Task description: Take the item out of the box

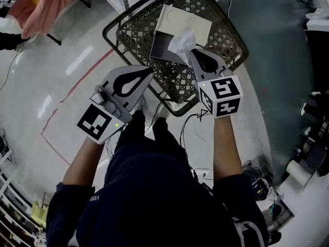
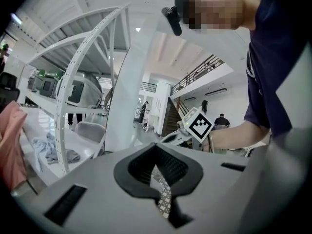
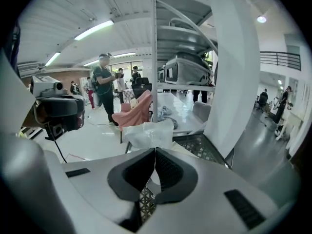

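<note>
An open box [image 1: 165, 44] with a white lid [image 1: 184, 21] folded back lies on a black wire-mesh table [image 1: 218, 35]. My right gripper [image 1: 191, 53] is shut on a white crinkled plastic-wrapped item [image 1: 182, 42] just above the box's grey inside. In the right gripper view the jaws [image 3: 154, 151] meet, with the white item [image 3: 146, 134] pinched at their tips. My left gripper [image 1: 149, 72] hangs over the table's near-left rim, shut and holding nothing. The left gripper view shows its jaws [image 2: 156, 147] pressed together, with the right gripper's marker cube [image 2: 200, 125] beyond.
A pink cloth [image 1: 38, 6] is draped over a chair at the far left. Red tape lines [image 1: 77, 81] cross the pale floor, and cables [image 1: 198, 122] trail by my feet. A white shelf rack [image 2: 87, 57] stands behind the table. A person [image 3: 103, 82] stands in the background.
</note>
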A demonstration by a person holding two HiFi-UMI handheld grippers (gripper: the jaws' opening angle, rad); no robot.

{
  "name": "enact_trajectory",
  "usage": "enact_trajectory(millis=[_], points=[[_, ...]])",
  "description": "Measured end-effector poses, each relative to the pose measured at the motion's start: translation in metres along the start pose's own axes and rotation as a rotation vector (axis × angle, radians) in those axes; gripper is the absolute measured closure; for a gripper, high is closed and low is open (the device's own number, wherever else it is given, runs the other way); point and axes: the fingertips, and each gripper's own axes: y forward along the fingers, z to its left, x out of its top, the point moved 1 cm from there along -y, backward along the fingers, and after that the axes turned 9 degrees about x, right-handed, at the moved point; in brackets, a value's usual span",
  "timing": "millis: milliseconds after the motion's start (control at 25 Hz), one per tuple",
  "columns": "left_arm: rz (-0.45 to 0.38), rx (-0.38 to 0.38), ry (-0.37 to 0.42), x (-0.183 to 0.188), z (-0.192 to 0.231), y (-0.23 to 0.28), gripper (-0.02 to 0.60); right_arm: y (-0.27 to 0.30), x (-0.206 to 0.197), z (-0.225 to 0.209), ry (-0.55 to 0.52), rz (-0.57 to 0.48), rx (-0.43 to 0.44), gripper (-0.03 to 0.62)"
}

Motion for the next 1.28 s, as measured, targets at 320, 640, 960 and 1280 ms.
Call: enact_trajectory(millis=[320, 640, 960, 1280], points=[[-0.061, -0.013, 0.069, 0.041, -0.026, -0.016, 0.575, -0.062, 0.044, 0.037, -0.055, -0.161, -0.029, 0.568], [-0.138, -0.019, 0.107, 0.079, -0.051, -0.038, 0.575, -0.118, 0.076, 0.072, -0.140, -0.252, -0.060, 0.568], [-0.176, -0.027, 0.153, 0.106, -0.061, -0.050, 0.575, -0.157, 0.090, 0.088, -0.172, -0.306, -0.100, 0.569], [-0.186, -0.051, 0.196, 0.119, -0.083, -0.049, 0.575, -0.189, 0.096, 0.094, -0.175, -0.387, -0.118, 0.568]])
